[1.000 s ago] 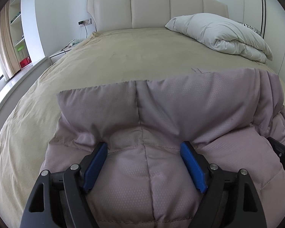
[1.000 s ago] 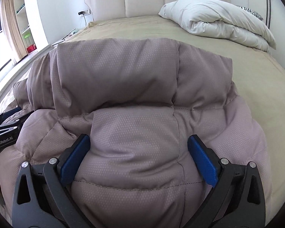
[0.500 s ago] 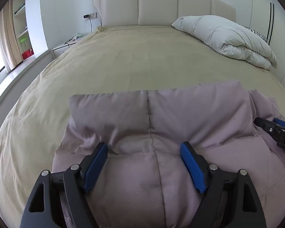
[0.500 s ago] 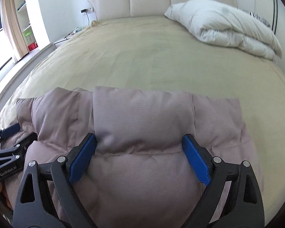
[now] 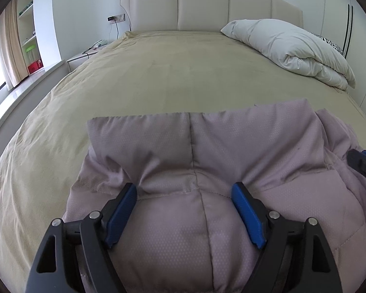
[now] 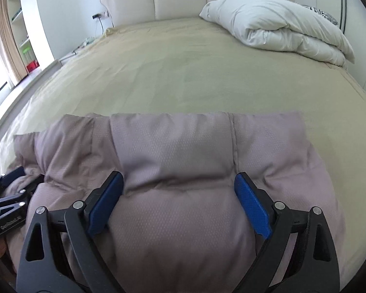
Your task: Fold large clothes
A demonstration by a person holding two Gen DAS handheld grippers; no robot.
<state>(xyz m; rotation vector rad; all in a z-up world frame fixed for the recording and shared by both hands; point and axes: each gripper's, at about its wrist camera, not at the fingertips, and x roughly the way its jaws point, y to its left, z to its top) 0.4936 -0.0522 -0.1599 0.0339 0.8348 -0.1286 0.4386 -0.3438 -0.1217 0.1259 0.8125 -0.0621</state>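
One bed (image 5: 158, 78) fills both views, covered by a single tan sheet, with one cream padded headboard (image 5: 202, 2) of several upright panels at its far end. One white duvet (image 5: 295, 48), folded into a thick bundle, lies on the far right part of the bed, well apart from the garment; behind it a black-and-white striped item is mostly hidden.

One mauve quilted jacket (image 5: 195, 158) lies at the near edge of the bed, its upper part doubled over toward the cameras. Its near portion runs out of the bottom of both frames, so its full outline cannot be made out, and no sleeves can be told apart.

Two grippers are present. The left gripper (image 5: 184, 210) has its blue-padded jaws spread wide, with a puffed section of the jacket bulging between them; the pads touch the fabric at each side without pinching it. The right gripper (image 6: 179, 200) stands the same way, jaws wide apart astride the jacket's padding. Each gripper shows only as a cut-off sliver at the edge of the other's view.

At far left, one bedside table (image 5: 81, 57) and one shelf unit (image 5: 28, 29) appear small and distorted.
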